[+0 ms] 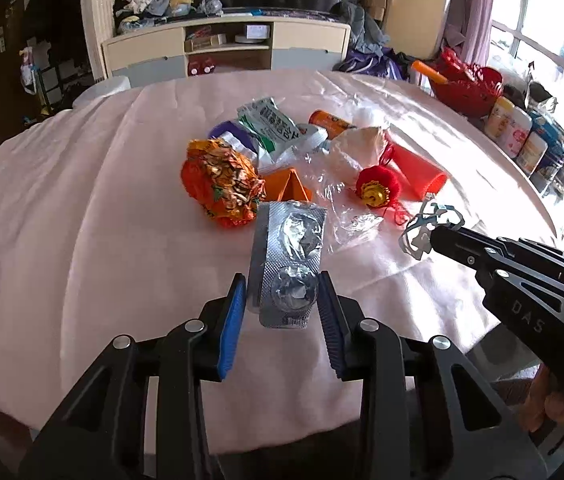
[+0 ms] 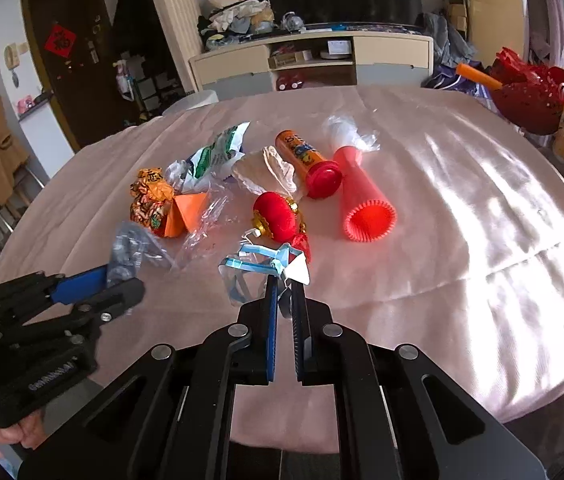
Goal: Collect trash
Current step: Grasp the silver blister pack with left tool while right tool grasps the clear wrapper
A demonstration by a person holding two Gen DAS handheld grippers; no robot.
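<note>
**Both grippers loaded beside the red lantern**

Left gripper (image 1: 282,304): jaws bracket the silver foil blister strip (image 1: 288,264), long axis pointing away, left of the red felt lantern ornament (image 1: 374,188). Right gripper (image 2: 284,292): clamped on the crumpled blue-edged clear plastic packaging (image 2: 258,266), just before that lantern. Both point steeply down at the pink tablecloth (image 1: 82,200).

The right gripper (image 2: 284,280) is clamped on a crumpled blue-and-clear plastic wrapper (image 2: 258,266) above the pink tablecloth (image 2: 462,220). Beyond it lie a red lantern ornament (image 2: 276,216) and a red ribbed cup (image 2: 366,204). The left gripper (image 2: 122,280) holds a silver blister pack (image 2: 132,246) at left.
</note>
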